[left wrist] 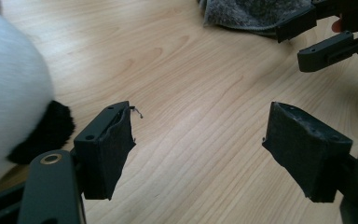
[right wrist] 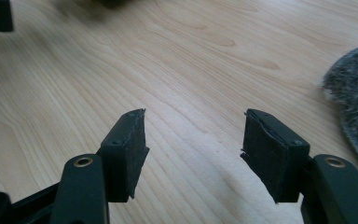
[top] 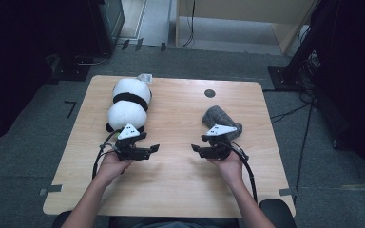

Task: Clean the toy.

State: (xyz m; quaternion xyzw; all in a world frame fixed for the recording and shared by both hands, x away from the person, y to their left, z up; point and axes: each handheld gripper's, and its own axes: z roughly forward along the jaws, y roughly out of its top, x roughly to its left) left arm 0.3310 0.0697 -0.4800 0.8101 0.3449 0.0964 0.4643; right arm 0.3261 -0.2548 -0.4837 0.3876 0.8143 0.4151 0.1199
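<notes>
**Both tools empty over bare wood, plush and cloth waiting behind them**

The person's two hands sat low over the middle of the wooden surface (top: 180, 175), each gripping a tool, and the two pointed inward at one another. The left tool (top: 153, 148) had its jaws standing apart with nothing but wood grain between them; the left gripper view made that plain, the pads (left wrist: 106, 149) clear of everything. The right tool (top: 196, 148) matched it, jaws apart and empty, pads (right wrist: 126, 154) hanging above bare board.

And the things themselves? The black-and-white plush toy (top: 128, 104) lay just behind the left hand (top: 113, 164), stretched away toward the far edge, its white body and a black foot (left wrist: 44, 133) crowding the left rim of the left gripper view, close to that tool but apart from it. The grey fuzzy cloth (top: 218, 118) sat bunched just behind the right hand (top: 229, 166), its edge (right wrist: 354, 102) creeping in beside the right jaw, not touching.

By my reading, each item was parked on its own side so either hand could take its neighbour without crossing over, and the gap between the tools was left as working room.

Pose: forearms came up from the near edge, wrists turned in, both tools held roughly level and close above the wood. Neither was aimed at its item; a turn outward looked necessary before any grasp.
</notes>
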